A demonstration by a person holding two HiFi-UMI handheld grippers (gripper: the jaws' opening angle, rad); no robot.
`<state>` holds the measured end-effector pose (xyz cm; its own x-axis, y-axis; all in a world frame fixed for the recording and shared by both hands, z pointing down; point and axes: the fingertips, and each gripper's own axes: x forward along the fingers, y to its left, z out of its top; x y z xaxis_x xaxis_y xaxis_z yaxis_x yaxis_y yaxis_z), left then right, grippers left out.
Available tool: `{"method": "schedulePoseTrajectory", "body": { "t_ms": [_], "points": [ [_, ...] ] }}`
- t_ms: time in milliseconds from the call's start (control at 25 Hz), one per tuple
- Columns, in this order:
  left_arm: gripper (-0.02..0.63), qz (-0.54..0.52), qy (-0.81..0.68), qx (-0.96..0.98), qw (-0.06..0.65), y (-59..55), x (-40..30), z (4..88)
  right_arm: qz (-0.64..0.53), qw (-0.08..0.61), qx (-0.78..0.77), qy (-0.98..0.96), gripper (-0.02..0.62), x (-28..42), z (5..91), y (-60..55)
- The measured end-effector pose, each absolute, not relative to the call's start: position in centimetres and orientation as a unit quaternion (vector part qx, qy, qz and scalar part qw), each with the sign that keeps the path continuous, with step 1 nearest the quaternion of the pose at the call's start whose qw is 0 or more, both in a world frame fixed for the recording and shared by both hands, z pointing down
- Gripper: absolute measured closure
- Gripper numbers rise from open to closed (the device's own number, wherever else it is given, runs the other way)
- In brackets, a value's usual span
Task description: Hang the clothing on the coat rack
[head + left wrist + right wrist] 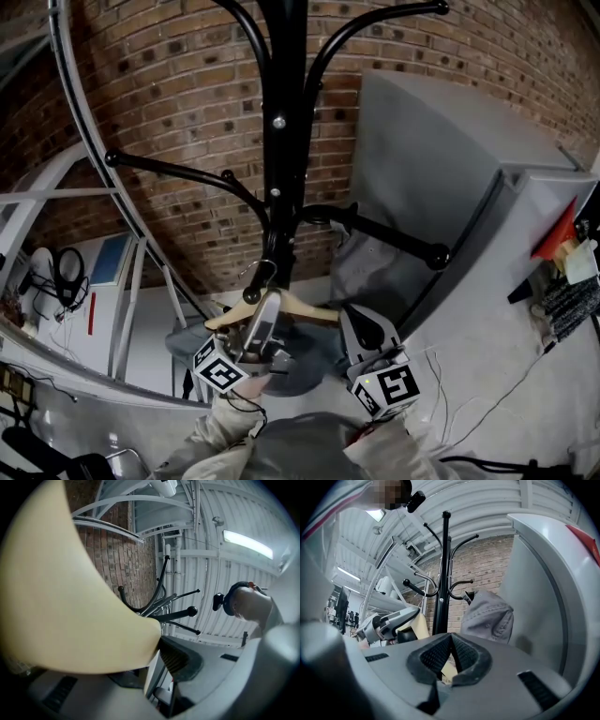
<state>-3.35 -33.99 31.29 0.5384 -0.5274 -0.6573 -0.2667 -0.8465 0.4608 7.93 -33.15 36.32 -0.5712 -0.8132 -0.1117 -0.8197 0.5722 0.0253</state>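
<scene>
We see left gripper (267, 309) clamping pale wooden hanger (70, 597) beside black metal coat rack (284, 112), hook not on yet. Right gripper (450, 653) pinched together. Crumpled grey garment (487, 616) seemingly drapes a rack arm.

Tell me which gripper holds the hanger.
The left gripper: the hanger sits between its jaws, while the right gripper has its jaws meeting at the tips.

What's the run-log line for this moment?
left tongs: shut on wooden hanger, beside coat rack | right tongs: shut, empty | grey garment: hanging off the rack
</scene>
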Motion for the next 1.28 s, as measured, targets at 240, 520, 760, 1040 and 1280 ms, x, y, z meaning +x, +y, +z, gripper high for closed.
{"method": "schedulePoseTrajectory", "body": {
  "t_ms": [240, 520, 760, 1040, 1280],
  "points": [
    [0.499, -0.422, -0.235, 0.862, 0.155, -34.3, -3.3, 31.6, 0.035, 0.049, -0.456, 0.888, 0.571, 8.3, 36.4, -33.2],
    [0.499, -0.424, -0.244, 0.859, 0.154, -34.5, -3.0, 31.8, 0.02, 0.051, -0.448, 0.892, 0.571, 9.1, 37.1, -32.9],
    [0.499, -0.425, -0.255, 0.855, 0.151, -34.5, -2.8, 31.8, 0.005, 0.05, -0.442, 0.895, 0.571, 10.1, 37.8, -32.4],
    [0.495, -0.431, -0.259, 0.848, 0.166, -34.4, -2.5, 31.8, -0.036, 0.038, -0.429, 0.902, 0.571, 10.6, 40.6, -31.5],
    [0.485, -0.421, -0.28, 0.845, 0.173, -34.3, -2.7, 33.1, -0.054, 0.03, -0.422, 0.904, 0.571, 10.3, 42.2, -30.4]
  ]
}}
